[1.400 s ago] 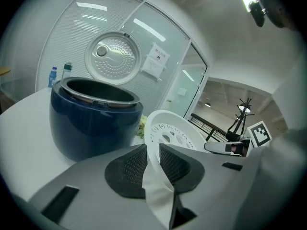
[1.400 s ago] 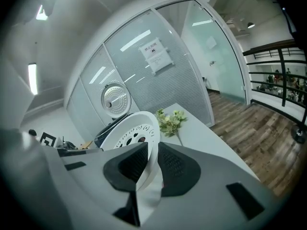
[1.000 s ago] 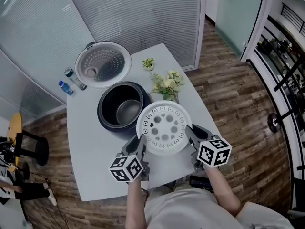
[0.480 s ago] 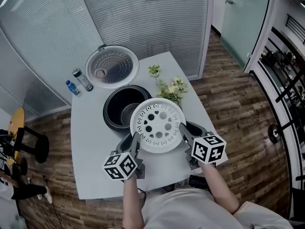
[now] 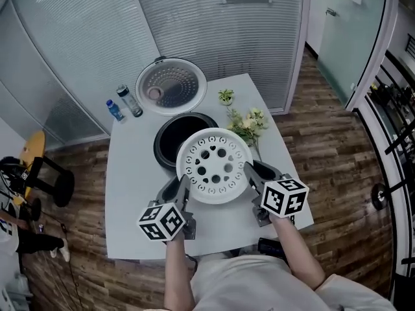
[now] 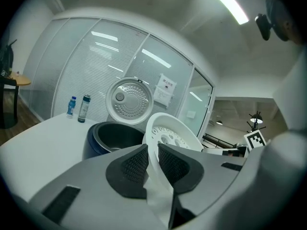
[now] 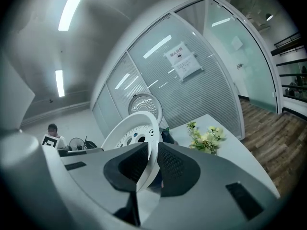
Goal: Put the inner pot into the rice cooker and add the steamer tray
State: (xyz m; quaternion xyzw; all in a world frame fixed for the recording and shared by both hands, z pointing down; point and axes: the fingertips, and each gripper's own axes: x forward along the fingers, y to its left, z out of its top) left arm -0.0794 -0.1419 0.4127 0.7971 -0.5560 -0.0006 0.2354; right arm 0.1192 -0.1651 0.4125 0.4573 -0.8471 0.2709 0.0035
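Note:
A white round steamer tray [image 5: 214,165] with holes hangs in the air over the near rim of the dark rice cooker [image 5: 170,135], whose inner pot sits inside. My left gripper [image 5: 182,189] is shut on the tray's left rim [image 6: 152,153]. My right gripper [image 5: 249,174] is shut on its right rim [image 7: 154,153]. The cooker's lid [image 5: 171,85] stands open behind the body. In the left gripper view the cooker [image 6: 111,137] lies just beyond the tray.
The white table [image 5: 133,186] carries two small bottles [image 5: 124,104] at the back left, a tiny potted plant [image 5: 225,96] and a flower bunch [image 5: 249,124] right of the cooker. Glass partitions stand behind; a stool [image 5: 45,173] is on the left floor.
Both grippers have lifted the steamer tray and carried it away from me, so that it now overlaps the cooker's near rim. The grips look unchanged.

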